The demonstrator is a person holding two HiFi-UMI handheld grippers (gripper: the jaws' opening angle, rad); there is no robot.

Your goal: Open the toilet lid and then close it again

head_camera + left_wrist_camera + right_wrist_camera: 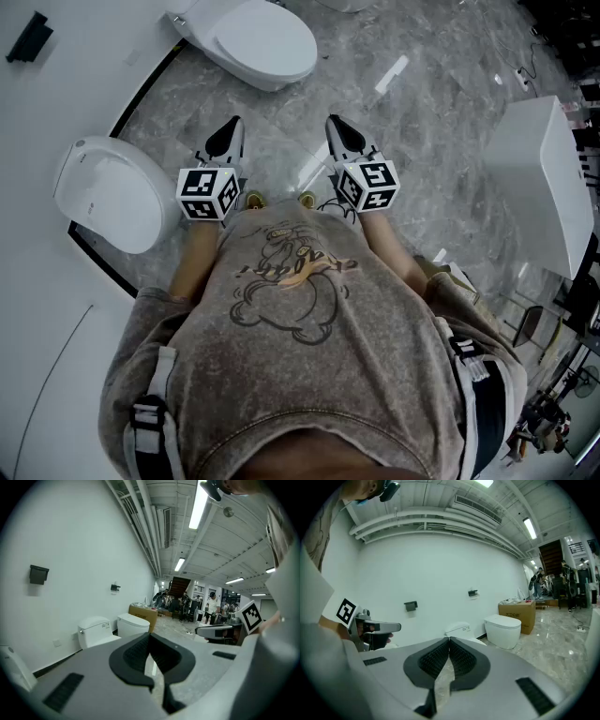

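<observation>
Grey marble floor (412, 112) fills most of the head view, with a white wall (70, 564) along its left side. The person's grey-brown T-shirt (300, 337) with a bear print covers the lower part of that view. A white box-shaped unit (544, 178) stands on the floor at right.

There are two white toilets against the wall. The near toilet (75, 173) is just left of the left hand-held gripper (234, 122), and the near toilet lid (117, 202) is down. The far toilet (192, 17) is ahead and well apart from both grippers, and the far toilet lid (267, 42) is also down. A cardboard box (518, 613) sits farther along the wall.

Both grippers are held side by side at waist level, tilted slightly down over bare floor and touching neither toilet. The left hand-held gripper has its jaws pressed together with nothing between them. The right hand-held gripper (332, 120) is the same: jaws closed and empty. Each carries a marker cube, left (208, 194) and right (370, 186). A small black holder (39, 573) is mounted on the wall.
</observation>
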